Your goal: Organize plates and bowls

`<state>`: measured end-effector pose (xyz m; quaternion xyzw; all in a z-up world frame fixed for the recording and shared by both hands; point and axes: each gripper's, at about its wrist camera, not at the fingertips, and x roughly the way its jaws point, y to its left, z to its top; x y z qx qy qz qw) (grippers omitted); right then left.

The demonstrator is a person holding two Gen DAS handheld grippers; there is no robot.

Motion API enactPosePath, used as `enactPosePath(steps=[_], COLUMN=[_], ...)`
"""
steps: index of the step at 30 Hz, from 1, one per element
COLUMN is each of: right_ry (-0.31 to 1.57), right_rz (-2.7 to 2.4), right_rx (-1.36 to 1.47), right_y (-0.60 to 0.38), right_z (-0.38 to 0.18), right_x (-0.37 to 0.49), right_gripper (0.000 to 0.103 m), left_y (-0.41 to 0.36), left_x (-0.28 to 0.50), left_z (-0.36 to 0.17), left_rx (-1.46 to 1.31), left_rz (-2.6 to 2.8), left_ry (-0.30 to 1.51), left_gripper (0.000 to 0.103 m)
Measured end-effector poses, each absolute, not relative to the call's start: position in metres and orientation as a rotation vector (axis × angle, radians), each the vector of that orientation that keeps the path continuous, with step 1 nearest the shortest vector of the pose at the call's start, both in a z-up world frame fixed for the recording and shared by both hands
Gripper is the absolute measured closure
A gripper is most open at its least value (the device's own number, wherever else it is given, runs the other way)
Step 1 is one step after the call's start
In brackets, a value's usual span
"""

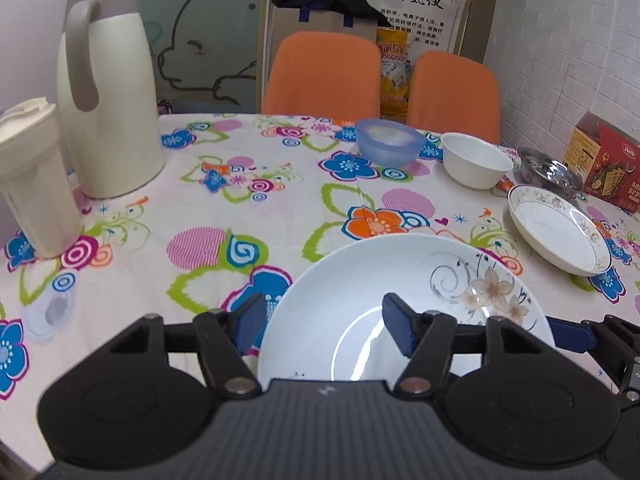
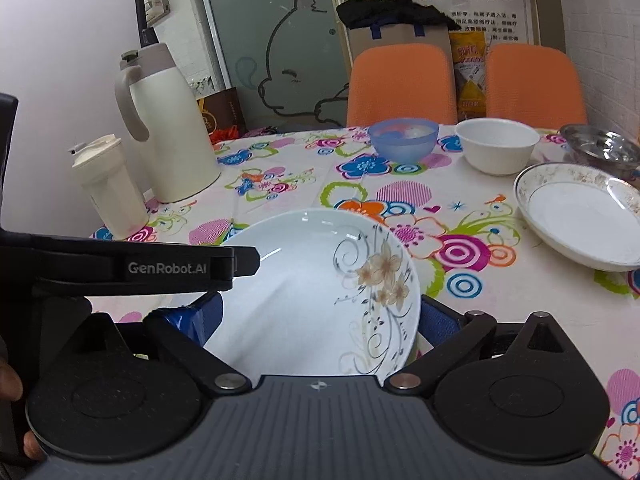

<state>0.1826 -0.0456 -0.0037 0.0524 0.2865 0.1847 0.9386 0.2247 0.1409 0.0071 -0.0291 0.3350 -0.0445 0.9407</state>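
Note:
A white plate with a brown flower print (image 1: 360,280) (image 2: 304,264) lies on the flowered tablecloth, close in front of both grippers. My left gripper (image 1: 324,322) is open and straddles the plate's left rim, with one blue pad outside it and one over its inside. My right gripper (image 2: 320,320) is open wide, and the plate fills the gap between its pads; whether they touch it I cannot tell. A gold-patterned deep plate (image 1: 560,236) (image 2: 580,220) sits to the right. Behind stand a white bowl (image 1: 476,160) (image 2: 498,146), a blue bowl (image 1: 390,142) (image 2: 402,140) and a steel bowl (image 1: 550,172) (image 2: 600,144).
A tall cream thermos jug (image 1: 108,100) (image 2: 172,128) and a lidded cream cup (image 1: 32,176) (image 2: 108,188) stand at the left. A red box (image 1: 608,168) is by the right wall. Two orange chairs (image 1: 324,76) stand behind the table's far edge. A hand shows at the lower left of the right wrist view.

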Motion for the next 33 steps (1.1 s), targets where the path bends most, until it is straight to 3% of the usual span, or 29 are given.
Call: enactPosePath(steps=[6, 33], right_ry=[0.496, 0.602], right_rz=[0.342, 0.019], right_rx=[0.061, 0.389], right_y=[-0.058, -0.224], right_z=[0.008, -0.012], right_x=[0.167, 0.172], right_gripper=[0.014, 0.014], left_y=[0.147, 0.036], left_x=[0.219, 0.258], left_z=[0.016, 0.017], left_rx=[-0.071, -0.005], left_rz=[-0.062, -0.230], left_ry=[0.658, 0.745], left_gripper=[0.032, 0.027])
